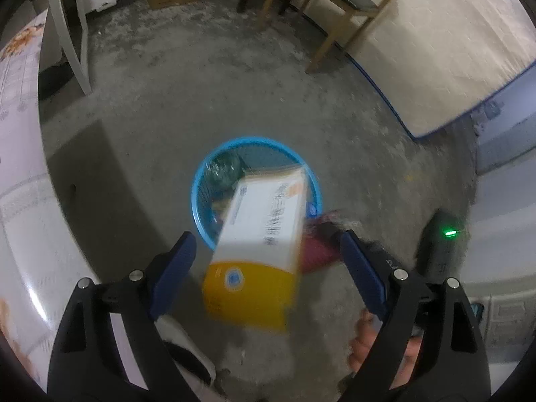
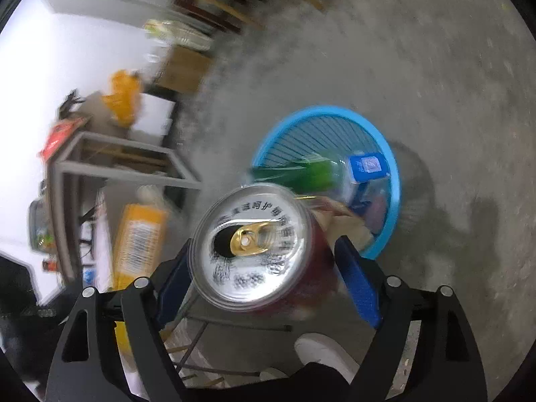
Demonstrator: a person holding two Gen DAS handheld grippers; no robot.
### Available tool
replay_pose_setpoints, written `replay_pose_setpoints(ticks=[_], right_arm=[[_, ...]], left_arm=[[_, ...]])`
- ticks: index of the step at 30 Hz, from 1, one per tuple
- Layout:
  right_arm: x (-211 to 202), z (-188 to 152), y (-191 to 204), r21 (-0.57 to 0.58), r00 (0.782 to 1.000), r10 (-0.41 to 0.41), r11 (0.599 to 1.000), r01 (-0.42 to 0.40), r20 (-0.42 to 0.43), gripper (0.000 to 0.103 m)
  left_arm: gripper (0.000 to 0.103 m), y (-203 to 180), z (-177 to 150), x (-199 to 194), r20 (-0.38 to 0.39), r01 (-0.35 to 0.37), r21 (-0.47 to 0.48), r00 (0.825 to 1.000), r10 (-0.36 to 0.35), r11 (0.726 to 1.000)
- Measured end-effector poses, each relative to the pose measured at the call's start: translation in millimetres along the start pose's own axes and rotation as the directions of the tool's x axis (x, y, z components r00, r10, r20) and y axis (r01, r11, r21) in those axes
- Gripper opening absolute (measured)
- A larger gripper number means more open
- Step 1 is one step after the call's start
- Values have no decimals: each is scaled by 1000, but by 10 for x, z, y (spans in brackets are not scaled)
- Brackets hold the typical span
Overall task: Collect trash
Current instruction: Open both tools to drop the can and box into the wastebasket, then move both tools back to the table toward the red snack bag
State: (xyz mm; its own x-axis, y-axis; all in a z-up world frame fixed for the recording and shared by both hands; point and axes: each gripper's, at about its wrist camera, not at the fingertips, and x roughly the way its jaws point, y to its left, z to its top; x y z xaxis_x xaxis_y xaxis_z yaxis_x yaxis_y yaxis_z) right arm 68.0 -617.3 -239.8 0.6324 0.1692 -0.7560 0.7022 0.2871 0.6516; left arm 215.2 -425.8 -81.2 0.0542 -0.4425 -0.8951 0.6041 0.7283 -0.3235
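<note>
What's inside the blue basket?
The basket holds a green bottle, a blue-and-white box and some wrappers. The can covers its near side; the bottom is hidden.
</note>
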Motion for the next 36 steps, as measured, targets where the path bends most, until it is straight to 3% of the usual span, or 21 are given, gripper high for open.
replay_pose_setpoints(ticks=[3, 8, 16, 21, 29, 36], right_arm=[[178, -52, -226, 76, 1000, -12, 997, 14, -28, 80], [143, -244, -286, 41, 999, -32, 999, 32, -14, 80], [-320, -252, -298, 8, 999, -37, 999, 37, 39, 80], [-534, -346, -222, -22, 998, -36, 999, 37, 49, 80], [-897, -517, 170, -133, 998, 3, 991, 6, 70, 80], [-1085, -660, 940, -289, 995, 75, 956, -55, 60, 80]], left_arm=[[84, 72, 44, 2, 0, 31, -44, 1000, -31, 999], [84, 179, -18, -144, 34, 51, -42, 998, -49, 998], [84, 313, -158, -616, 124, 87, -57, 989, -79, 995], [84, 392, -356, -1072, 205, 79, -8, 976, -76, 997], [84, 841, -725, -1763, 322, 59, -19, 945, -49, 998], [84, 1509, -1064, -2257, 401, 2, -87, 916, 33, 996]])
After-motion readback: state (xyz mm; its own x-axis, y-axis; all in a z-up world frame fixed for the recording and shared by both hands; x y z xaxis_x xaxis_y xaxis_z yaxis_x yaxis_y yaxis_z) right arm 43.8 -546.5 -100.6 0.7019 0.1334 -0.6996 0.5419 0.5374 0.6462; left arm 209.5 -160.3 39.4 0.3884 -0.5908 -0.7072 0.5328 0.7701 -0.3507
